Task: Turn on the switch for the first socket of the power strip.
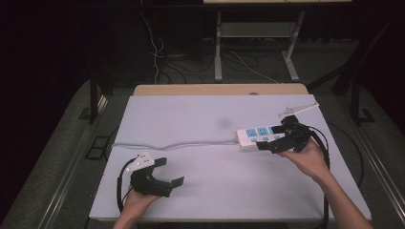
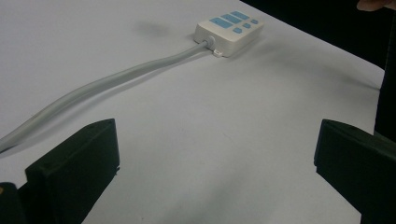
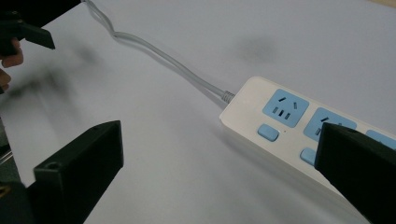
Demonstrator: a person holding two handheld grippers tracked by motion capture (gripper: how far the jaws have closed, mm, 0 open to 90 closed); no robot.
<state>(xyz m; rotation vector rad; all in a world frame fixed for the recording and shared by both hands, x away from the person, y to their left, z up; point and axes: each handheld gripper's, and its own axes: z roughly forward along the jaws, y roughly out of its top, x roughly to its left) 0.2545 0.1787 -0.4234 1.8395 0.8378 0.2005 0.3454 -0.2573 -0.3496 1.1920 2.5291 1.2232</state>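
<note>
My left tongs (image 1: pixel 168 171) sit low at the near left of the worktop (image 1: pixel 200 114), jaws spread wide, nothing between them but bare white surface. From the left gripper view those 2 black jaws frame open worktop, and the power strip (image 2: pixel 229 30) lies well ahead, far from me on that side.

Over on the right, my right tongs (image 1: pixel 276 141) are at the power strip (image 1: pixel 260 136), jaws parted. In the right gripper view one jaw hangs over the strip's blue sockets while the other stands off over bare worktop, so the tongs straddle the strip's near edge; I cannot tell whether that jaw is touching the casing.

The strip (image 3: pixel 299 135) is white with blue sockets and blue switches, lying flat near the right edge of the worktop. Its grey cable (image 1: pixel 176 143) runs leftward across the middle of the surface, passing just beyond my left tongs, toward the left edge.

A faint dark smudge (image 1: pixel 222 123) marks the worktop beyond the cable. Past the far edge, table legs (image 1: pixel 218 47) and loose wires (image 1: pixel 155 52) sit on the floor in the dark.
</note>
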